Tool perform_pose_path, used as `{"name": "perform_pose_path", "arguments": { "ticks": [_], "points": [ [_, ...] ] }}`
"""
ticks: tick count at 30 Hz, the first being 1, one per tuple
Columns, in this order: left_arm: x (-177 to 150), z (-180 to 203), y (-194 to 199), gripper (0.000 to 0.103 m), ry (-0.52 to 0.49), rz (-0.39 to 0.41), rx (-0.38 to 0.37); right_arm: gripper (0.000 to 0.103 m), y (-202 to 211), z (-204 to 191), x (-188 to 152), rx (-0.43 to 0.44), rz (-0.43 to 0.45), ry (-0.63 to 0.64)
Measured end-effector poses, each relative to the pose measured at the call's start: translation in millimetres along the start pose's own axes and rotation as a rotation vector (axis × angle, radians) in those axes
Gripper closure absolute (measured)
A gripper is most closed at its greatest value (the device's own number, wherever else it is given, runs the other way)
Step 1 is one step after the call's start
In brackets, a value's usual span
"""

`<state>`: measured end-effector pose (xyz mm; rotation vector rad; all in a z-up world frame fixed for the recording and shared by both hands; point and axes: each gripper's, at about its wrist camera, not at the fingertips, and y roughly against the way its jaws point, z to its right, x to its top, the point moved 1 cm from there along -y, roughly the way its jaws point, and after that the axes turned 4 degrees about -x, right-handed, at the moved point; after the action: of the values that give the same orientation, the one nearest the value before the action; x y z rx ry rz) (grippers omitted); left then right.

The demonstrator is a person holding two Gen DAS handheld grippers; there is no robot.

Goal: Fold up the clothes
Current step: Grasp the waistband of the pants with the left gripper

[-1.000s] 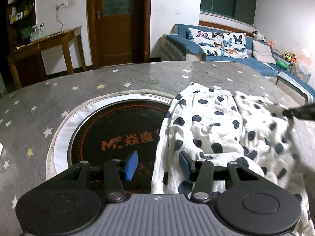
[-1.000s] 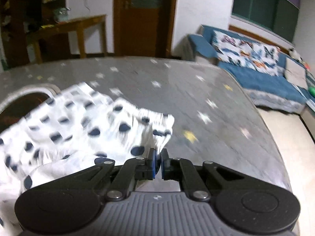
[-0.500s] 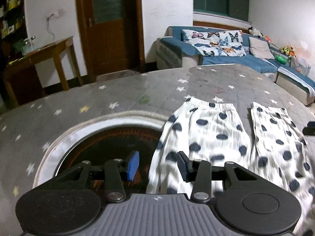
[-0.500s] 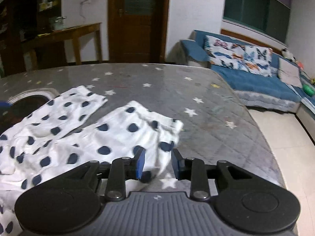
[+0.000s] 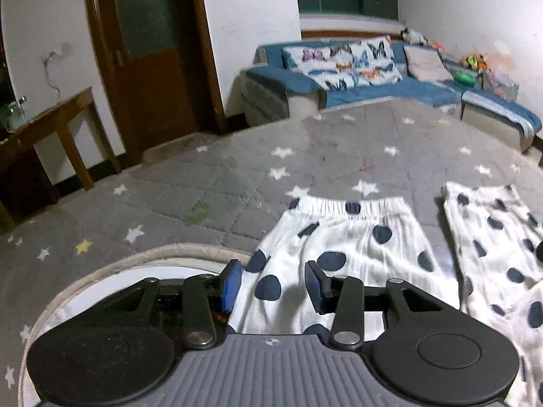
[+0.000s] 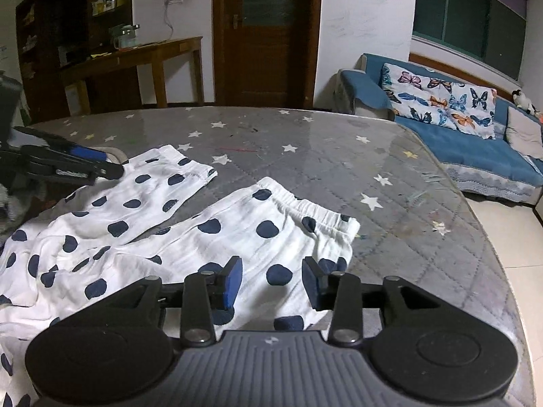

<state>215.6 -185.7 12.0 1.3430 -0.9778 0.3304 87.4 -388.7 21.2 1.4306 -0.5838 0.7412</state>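
your left gripper (image 5: 273, 283) hangs with fingers spread and empty over one leg of the spotted trousers (image 6: 210, 237), and your right gripper (image 6: 271, 281) is just as wide and empty over the other leg. the trousers lie flat on the grey starred table (image 6: 339, 156), legs parted. the thin cloth looks likely to bunch or drag if you pinch one layer only. the far cuff sits near the table edge, so a careless pull could slide it off.

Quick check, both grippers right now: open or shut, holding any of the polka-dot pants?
Left gripper: open, holding nothing, over one leg of the polka-dot pants.
Right gripper: open, holding nothing, over the other leg.
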Motion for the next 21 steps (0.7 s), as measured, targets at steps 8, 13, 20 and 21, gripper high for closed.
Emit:
{"name": "perform_pose_path", "arguments": {
  "ticks": [8, 13, 20, 21],
  "points": [
    [-4, -4, -7, 0.098, -0.012, 0.02, 0.0, 0.057, -16, -2, 7, 0.022, -0.011, 0.014],
    [-10, -32, -1, 0.099, 0.053, 0.028, 0.11, 0.055, -36, -1, 11, 0.035, -0.039, 0.002],
    [-24, -92, 20, 0.099, 0.148, 0.023, 0.273, 0.048, -57, -5, 22, 0.042, -0.033, -0.003],
    [-27, -101, 23, 0.099, 0.163, 0.02, 0.292, 0.048, -61, -5, 25, 0.042, -0.032, -0.004]
  ]
}}
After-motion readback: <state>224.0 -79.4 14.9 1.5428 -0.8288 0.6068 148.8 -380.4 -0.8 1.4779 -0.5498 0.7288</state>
